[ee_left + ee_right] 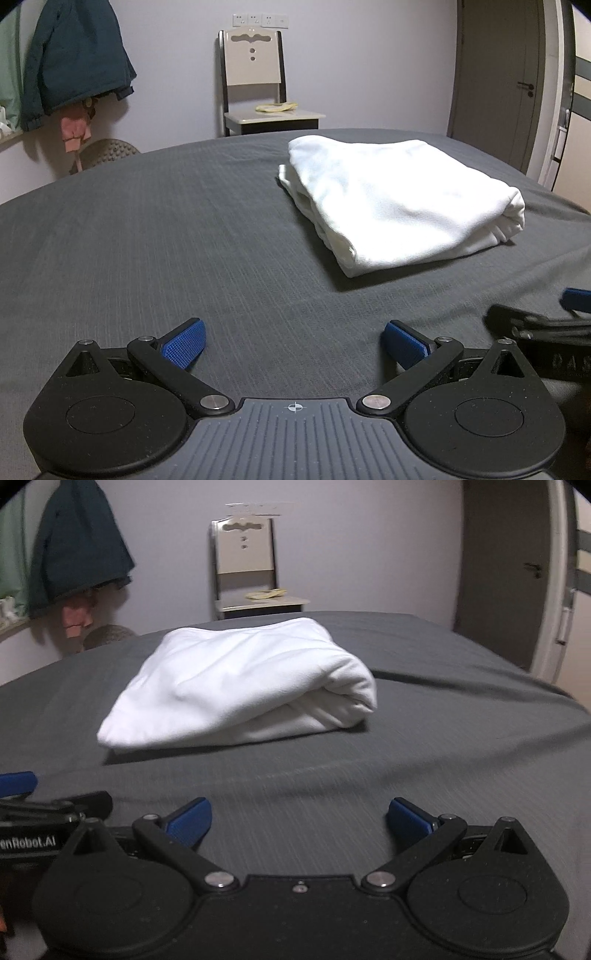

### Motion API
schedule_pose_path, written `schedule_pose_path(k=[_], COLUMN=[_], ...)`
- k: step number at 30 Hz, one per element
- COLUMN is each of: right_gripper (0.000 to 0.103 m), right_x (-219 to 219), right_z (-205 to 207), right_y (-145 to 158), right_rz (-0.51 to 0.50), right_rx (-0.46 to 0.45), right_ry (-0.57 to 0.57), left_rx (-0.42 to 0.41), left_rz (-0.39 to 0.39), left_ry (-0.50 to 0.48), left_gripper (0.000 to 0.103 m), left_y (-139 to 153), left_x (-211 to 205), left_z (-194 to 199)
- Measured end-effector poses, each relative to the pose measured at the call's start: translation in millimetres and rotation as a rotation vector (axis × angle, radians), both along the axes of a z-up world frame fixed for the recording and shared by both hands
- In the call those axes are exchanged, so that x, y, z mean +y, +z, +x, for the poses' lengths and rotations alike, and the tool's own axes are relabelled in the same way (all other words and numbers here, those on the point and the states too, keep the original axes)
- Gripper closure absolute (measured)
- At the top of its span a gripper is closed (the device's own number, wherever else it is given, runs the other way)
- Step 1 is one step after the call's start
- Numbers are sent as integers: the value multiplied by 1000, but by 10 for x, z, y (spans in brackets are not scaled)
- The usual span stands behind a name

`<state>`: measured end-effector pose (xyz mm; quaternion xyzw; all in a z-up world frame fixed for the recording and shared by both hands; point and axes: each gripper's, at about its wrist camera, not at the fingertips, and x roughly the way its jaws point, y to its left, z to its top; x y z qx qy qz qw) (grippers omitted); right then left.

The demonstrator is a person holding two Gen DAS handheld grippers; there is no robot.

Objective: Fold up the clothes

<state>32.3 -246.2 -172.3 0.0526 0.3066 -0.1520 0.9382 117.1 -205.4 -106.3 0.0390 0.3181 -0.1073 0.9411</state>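
Nearest, the left gripper (294,345) and right gripper (300,825) sit side by side low over the grey bed (147,240), each with its blue fingers spread wide and holding nothing. Beyond them a folded white garment (236,686) lies flat on the bed, apart from both. Farther back, a chair (255,81) stands against the wall beside a hanging dark jacket (74,55).

A dark grey bed (147,240) fills the view. A folded white garment (399,199) lies on it alone, towards the far edge.
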Motion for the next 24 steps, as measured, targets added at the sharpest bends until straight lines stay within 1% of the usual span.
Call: schedule_pose_path(k=[3, 14, 24], right_gripper=[0, 0, 0], right_x=[10, -64, -26], right_z=[-10, 91, 79], right_y=[-5, -7, -14], right_rz=[-3, 30, 16], right_rx=[3, 2, -1], right_ry=[-15, -2, 0], left_rx=[0, -2, -2], left_rz=[0, -5, -2], left_ry=[-1, 0, 0], left_gripper=[0, 0, 0], left_y=[-4, -13, -15], left_x=[0, -8, -17], left_z=[-1, -8, 7])
